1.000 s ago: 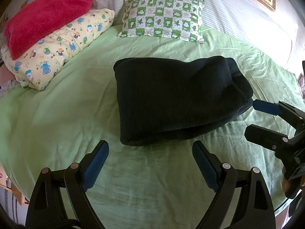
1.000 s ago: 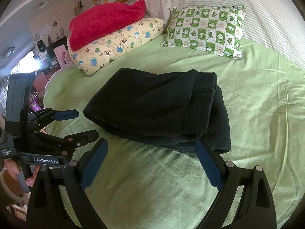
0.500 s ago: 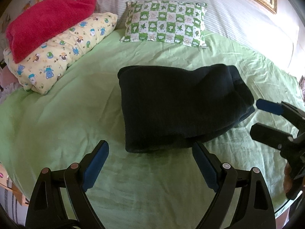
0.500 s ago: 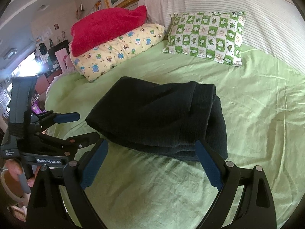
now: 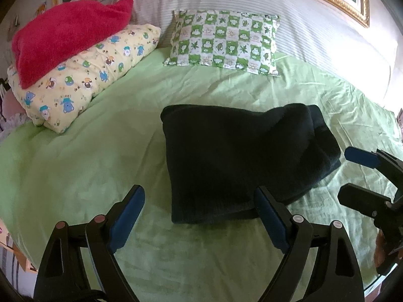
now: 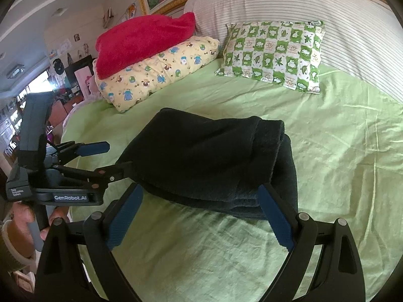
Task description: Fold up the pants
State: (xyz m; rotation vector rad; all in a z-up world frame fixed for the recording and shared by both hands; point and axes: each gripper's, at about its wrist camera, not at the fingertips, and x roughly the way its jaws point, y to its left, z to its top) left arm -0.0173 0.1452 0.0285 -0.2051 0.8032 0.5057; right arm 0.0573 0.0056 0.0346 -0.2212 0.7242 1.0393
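The dark pants [image 5: 241, 158] lie folded in a thick stack on the green bed sheet [image 5: 88, 166]; they also show in the right wrist view [image 6: 209, 161]. My left gripper [image 5: 199, 214] is open and empty, just short of the stack's near edge. My right gripper [image 6: 199, 211] is open and empty at the stack's near side. The right gripper also shows at the right edge of the left wrist view [image 5: 352, 176]. The left gripper also shows at the left of the right wrist view [image 6: 110, 157], open.
A green checked pillow [image 5: 224, 41] lies at the head of the bed. A yellow cartoon-print pillow [image 5: 83, 75] with a red blanket [image 5: 65, 32] on it lies at the left. A striped white bolster [image 5: 302, 12] runs along the headboard.
Both grippers have drawn back from the folded pants and tilted a little, so the stack sits lower in both views. The pants have not moved.
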